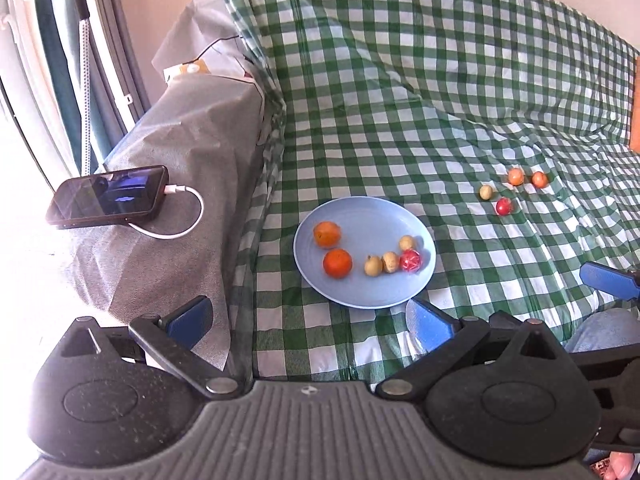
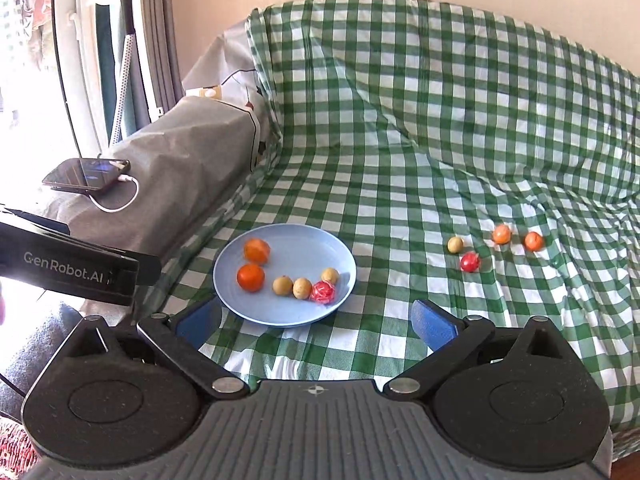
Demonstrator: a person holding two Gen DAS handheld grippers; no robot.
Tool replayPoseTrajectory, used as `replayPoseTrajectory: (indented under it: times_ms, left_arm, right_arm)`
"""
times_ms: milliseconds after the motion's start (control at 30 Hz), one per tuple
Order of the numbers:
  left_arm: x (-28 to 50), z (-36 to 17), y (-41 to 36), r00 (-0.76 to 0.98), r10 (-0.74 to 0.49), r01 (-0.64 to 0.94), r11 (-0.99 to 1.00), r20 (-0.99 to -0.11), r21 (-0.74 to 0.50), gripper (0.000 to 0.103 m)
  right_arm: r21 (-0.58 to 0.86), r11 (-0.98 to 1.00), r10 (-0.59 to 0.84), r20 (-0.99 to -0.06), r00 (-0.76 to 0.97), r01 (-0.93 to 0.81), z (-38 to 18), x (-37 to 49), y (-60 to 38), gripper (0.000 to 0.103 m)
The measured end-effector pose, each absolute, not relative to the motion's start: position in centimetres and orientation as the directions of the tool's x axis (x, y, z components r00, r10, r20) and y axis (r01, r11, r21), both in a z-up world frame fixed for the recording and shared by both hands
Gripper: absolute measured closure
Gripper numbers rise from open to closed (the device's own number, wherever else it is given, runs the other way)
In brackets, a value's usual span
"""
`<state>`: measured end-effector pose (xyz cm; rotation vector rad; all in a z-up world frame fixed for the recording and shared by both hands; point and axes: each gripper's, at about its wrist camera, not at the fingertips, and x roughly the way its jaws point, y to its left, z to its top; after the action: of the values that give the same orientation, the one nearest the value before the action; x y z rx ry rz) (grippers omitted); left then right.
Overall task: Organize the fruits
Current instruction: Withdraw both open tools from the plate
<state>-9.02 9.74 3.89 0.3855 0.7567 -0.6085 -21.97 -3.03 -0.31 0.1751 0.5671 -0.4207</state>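
Note:
A blue plate [image 1: 360, 216] [image 2: 296, 240] lies on the green checked cloth. It holds two oranges [image 1: 337, 263] [image 2: 251, 277], three small tan fruits [image 1: 373, 265] [image 2: 283, 285] and a red fruit [image 1: 410, 260] [image 2: 323, 292]. To its right on the cloth lie a tan fruit [image 1: 485, 192] [image 2: 455, 244], a red fruit [image 1: 504, 206] [image 2: 469, 261] and two small orange fruits [image 1: 515, 176] [image 2: 501, 234]. My left gripper [image 1: 308, 316] is open and empty, just short of the plate's near rim. My right gripper [image 2: 318, 320] is open and empty, also near the plate's front edge; one of its fingers [image 1: 610, 280] shows in the left view.
A grey-covered sofa arm [image 1: 180, 160] [image 2: 192, 148] stands left of the plate, with a phone [image 1: 108, 196] [image 2: 86, 176] and white charging cable on it. The checked cloth rises up the sofa back behind. The left gripper's body [image 2: 76, 270] shows at the right view's left edge.

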Motion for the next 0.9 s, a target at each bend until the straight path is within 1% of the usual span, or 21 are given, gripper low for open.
replayPoseTrajectory:
  times_ms: [367,900]
  left_arm:
    - [-9.52,4.41,9.95,0.570,-0.385,0.643,0.759,-0.726,0.102,0.000]
    - [-8.70,3.51,9.50,0.547,-0.374,0.652,0.752,-0.749,0.101,0.000]
  right_arm:
    - [0.048,0.897,-0.347,-0.538,0.768,0.439,0.27,-22.68,-2.49,0.002]
    - [0.067,0.885,-0.347,-0.562,0.750,0.460,-0.40,-22.13,-3.03,0.002]
